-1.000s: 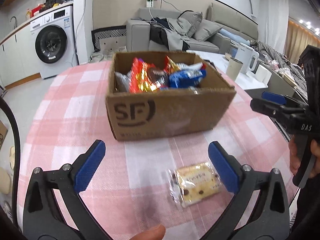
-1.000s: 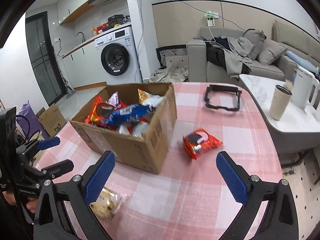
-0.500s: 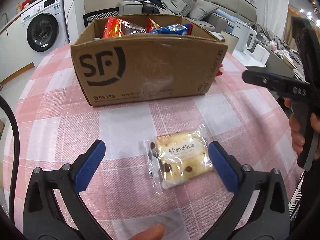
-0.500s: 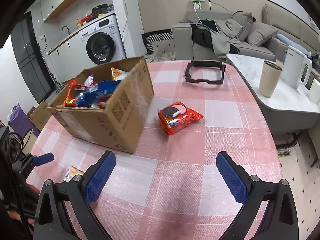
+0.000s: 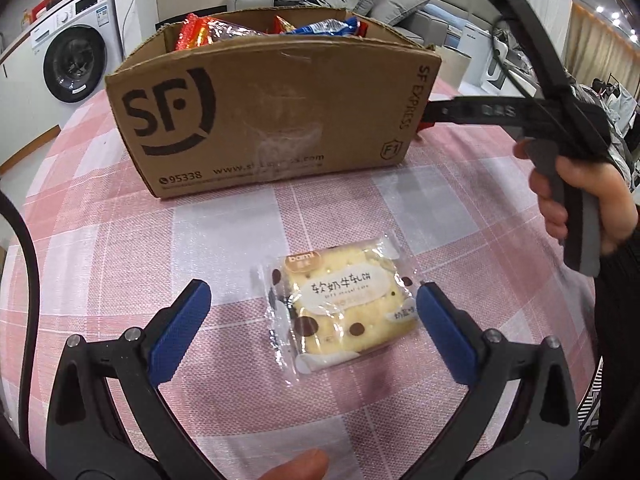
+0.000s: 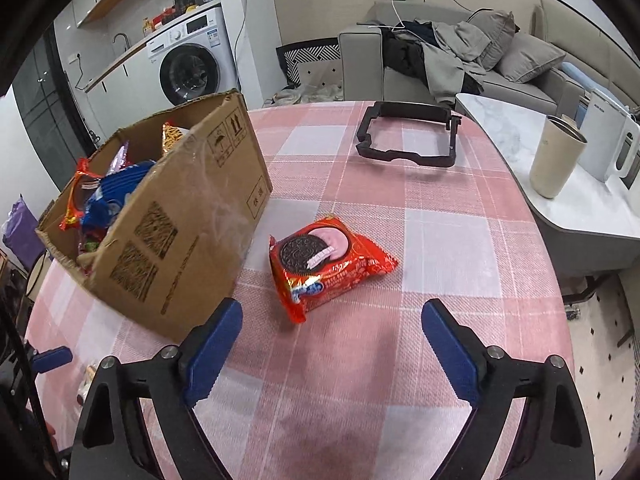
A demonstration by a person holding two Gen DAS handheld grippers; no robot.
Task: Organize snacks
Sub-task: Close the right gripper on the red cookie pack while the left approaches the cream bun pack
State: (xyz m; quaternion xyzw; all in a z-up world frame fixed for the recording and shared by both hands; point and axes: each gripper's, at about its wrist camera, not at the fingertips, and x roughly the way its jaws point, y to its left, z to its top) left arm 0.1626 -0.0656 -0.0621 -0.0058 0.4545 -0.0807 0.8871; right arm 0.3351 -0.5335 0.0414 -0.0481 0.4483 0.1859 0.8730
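Most snacks already sit in the open cardboard box (image 5: pixel 272 100); two lie outside it on the checked cloth of the worktop (image 5: pixel 120 248).

The left hand-held gripper (image 5: pixel 312 312) is spread wide around a flat, clear-wrapped biscuit pack (image 5: pixel 340 312), pads not touching it.

The right hand-held gripper (image 6: pixel 332 340) is narrowing, nothing between its pads; the glossy red crinkly cookie packet (image 6: pixel 324 264) lies at its 12 o'clock, just beside the box.

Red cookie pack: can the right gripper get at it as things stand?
Probably yes. The red cookie pack lies flat on the tablecloth, just ahead of the right gripper, whose fingers are closing with nothing between them. The cardboard box stands close on its left, apparently clear.
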